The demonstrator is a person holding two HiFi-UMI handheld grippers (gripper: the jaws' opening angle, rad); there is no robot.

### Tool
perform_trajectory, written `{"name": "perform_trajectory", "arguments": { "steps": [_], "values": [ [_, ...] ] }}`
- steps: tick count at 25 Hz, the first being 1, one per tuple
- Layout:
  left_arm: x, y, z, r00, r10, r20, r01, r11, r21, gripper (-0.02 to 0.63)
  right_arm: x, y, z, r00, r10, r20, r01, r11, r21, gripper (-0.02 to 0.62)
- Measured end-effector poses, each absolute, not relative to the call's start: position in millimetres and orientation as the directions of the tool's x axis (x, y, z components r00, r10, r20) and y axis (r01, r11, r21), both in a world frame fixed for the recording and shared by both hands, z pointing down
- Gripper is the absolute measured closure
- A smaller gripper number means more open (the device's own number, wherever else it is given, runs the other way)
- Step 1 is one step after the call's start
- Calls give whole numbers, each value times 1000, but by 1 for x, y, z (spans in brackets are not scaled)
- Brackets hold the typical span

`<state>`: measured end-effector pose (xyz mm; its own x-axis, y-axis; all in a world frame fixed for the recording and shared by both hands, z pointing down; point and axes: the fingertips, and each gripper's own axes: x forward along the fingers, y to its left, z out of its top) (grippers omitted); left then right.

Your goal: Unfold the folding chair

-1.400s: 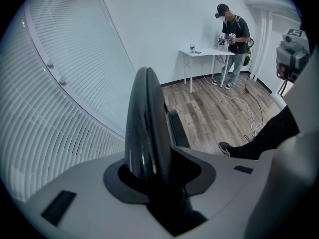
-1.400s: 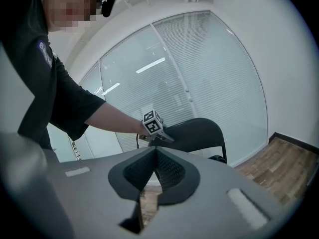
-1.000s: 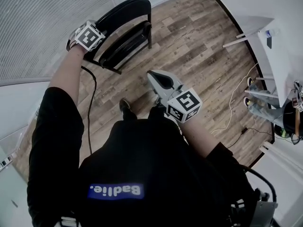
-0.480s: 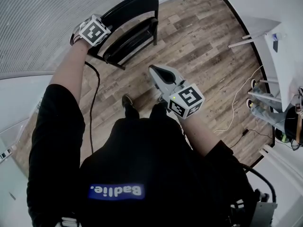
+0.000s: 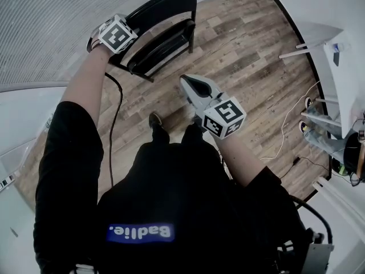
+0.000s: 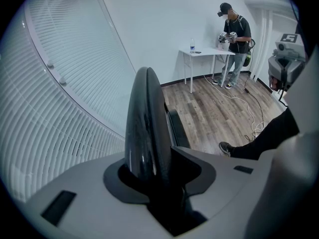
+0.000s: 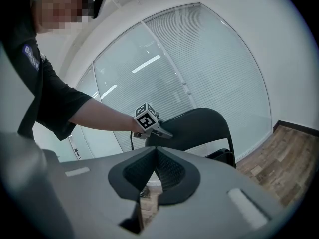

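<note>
A black folding chair [image 5: 162,10] stands on the wood floor next to the blinds, its seat [image 5: 162,43] lying close against the back frame. My left gripper [image 5: 131,28] is shut on the top edge of the curved backrest [image 6: 144,123], which fills the space between its jaws. From the right gripper view the chair [image 7: 199,128] shows side-on with the left gripper [image 7: 164,132] at its top corner. My right gripper [image 5: 185,81] hovers shut and empty in front of the chair, apart from it, pointing toward it [image 7: 157,171].
A wall of white blinds [image 5: 57,27] runs behind the chair. A white table [image 6: 207,54] stands at the far wall with another person [image 6: 234,31] beside it. Cables [image 5: 282,119] trail over the floor on the right. My own shoe [image 5: 155,121] is below the chair.
My right gripper has shifted a little and sunk slightly, still shut. The left gripper keeps its hold on the backrest and has not moved.
</note>
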<state>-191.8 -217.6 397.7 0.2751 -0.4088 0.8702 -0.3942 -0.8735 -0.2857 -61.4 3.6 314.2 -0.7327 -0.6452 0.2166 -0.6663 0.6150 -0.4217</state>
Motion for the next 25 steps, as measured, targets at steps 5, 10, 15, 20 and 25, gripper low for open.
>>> {"name": "perform_trajectory", "arguments": {
  "steps": [5, 10, 15, 20, 25],
  "values": [
    [-193, -219, 400, 268, -412, 871, -401, -870, -288, 480, -64, -5, 326, -733, -642, 225, -665, 606, -437, 592],
    [-194, -218, 398, 273, -409, 871, -397, -872, -286, 480, -68, -9, 334, -733, -637, 239, -664, 595, -453, 592],
    [-193, -220, 401, 271, -406, 873, -400, -872, -281, 480, -71, -17, 346, -735, -631, 249, -660, 582, -474, 592],
    [-191, -222, 402, 275, -407, 871, -400, -872, -281, 480, -72, -24, 355, -735, -628, 258, -658, 567, -496, 592],
    [-190, -220, 400, 276, -406, 871, -401, -872, -280, 480, -74, -28, 362, -735, -624, 267, -657, 556, -509, 592]
  ]
}}
